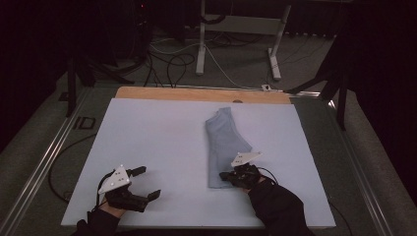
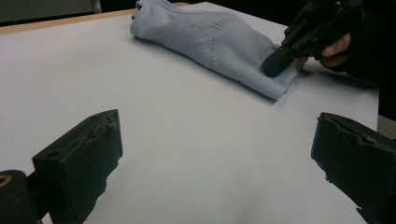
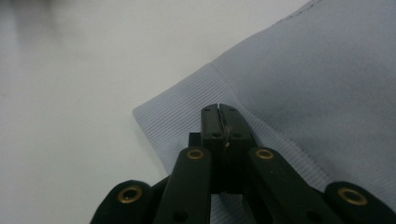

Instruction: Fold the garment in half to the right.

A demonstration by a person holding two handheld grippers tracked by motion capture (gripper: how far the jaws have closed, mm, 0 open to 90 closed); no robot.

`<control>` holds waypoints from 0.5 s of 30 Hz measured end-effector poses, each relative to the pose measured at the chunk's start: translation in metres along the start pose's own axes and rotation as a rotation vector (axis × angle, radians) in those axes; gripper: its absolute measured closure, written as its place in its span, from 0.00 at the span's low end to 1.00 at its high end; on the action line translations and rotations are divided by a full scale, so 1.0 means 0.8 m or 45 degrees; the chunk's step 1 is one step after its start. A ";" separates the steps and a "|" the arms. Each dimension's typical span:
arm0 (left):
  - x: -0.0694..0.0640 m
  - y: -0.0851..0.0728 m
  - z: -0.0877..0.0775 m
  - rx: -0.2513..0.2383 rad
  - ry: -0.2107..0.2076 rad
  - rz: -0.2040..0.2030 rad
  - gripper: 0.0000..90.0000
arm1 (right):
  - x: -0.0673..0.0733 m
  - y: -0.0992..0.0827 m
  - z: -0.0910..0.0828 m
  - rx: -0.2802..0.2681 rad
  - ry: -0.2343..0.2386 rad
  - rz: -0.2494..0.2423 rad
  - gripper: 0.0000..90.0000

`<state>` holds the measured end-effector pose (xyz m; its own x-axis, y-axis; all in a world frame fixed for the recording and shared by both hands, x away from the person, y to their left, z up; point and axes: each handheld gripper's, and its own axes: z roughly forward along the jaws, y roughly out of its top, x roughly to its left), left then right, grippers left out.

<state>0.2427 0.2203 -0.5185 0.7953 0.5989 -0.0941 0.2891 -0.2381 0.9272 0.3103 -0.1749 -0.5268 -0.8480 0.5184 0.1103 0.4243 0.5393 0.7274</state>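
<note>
Right fingers (image 3: 219,109) pinched on the near hem of the folded blue garment (image 1: 223,142)

The garment's long axis runs away from me up the counter (image 1: 147,147) — its near corner is at my right hand; my left fingers (image 1: 147,182) stand open, well apart to its left.

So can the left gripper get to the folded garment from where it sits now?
Probably yes: the left gripper stands open, and only bare white table sheet lies between it and the garment.
</note>
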 end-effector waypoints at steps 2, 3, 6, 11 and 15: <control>-0.001 0.000 0.000 0.002 0.000 0.008 0.03 | 0.003 -0.002 -0.001 -0.006 -0.006 -0.008 1.00; -0.002 0.001 0.000 0.002 0.001 0.011 0.03 | 0.004 -0.002 -0.001 -0.002 0.000 -0.012 1.00; -0.002 0.001 -0.001 0.000 0.006 0.010 0.03 | 0.008 -0.003 -0.003 0.004 0.011 -0.025 1.00; -0.002 0.001 -0.001 -0.002 0.007 0.012 0.03 | 0.013 -0.005 -0.005 0.008 0.013 -0.032 1.00; -0.001 0.001 -0.002 -0.007 0.010 0.011 0.03 | 0.018 -0.007 -0.005 0.008 -0.001 -0.062 1.00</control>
<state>0.2415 0.2207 -0.5170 0.7935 0.6028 -0.0837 0.2794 -0.2387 0.9300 0.2942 -0.1734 -0.5266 -0.8676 0.4917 0.0745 0.3844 0.5679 0.7278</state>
